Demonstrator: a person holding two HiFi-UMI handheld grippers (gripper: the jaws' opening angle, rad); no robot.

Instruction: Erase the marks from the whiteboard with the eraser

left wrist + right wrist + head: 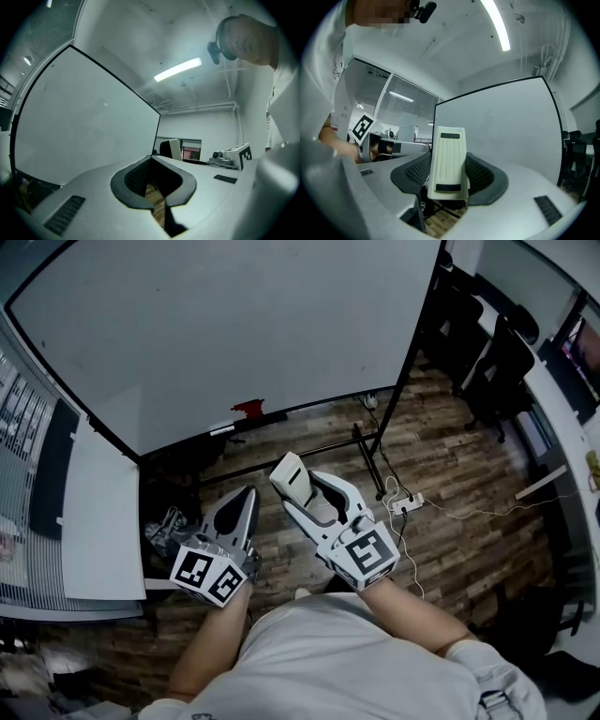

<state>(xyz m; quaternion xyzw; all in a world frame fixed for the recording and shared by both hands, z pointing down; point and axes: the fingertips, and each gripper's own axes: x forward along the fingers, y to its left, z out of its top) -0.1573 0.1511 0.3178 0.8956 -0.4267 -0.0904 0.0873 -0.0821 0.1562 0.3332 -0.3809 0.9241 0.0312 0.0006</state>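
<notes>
The whiteboard (234, 324) stands on its frame ahead of me, and I see no marks on its surface. A white ribbed eraser (289, 476) is gripped between the jaws of my right gripper (307, 491), held below the board's lower edge and apart from it. In the right gripper view the eraser (449, 140) stands upright in that gripper (449, 163), with the whiteboard (506, 122) behind. My left gripper (246, 495) hangs beside it, shut and empty. In the left gripper view that gripper's (153, 159) jaws meet, and the whiteboard (79, 117) fills the left.
A red object (248, 409) and a white marker (222, 429) lie on the board's tray. The stand's black legs (370, 460) cross the wooden floor. A power strip (409, 504) with cables lies to the right. Black chairs (502, 367) and desks stand far right, a white panel (98, 512) to the left.
</notes>
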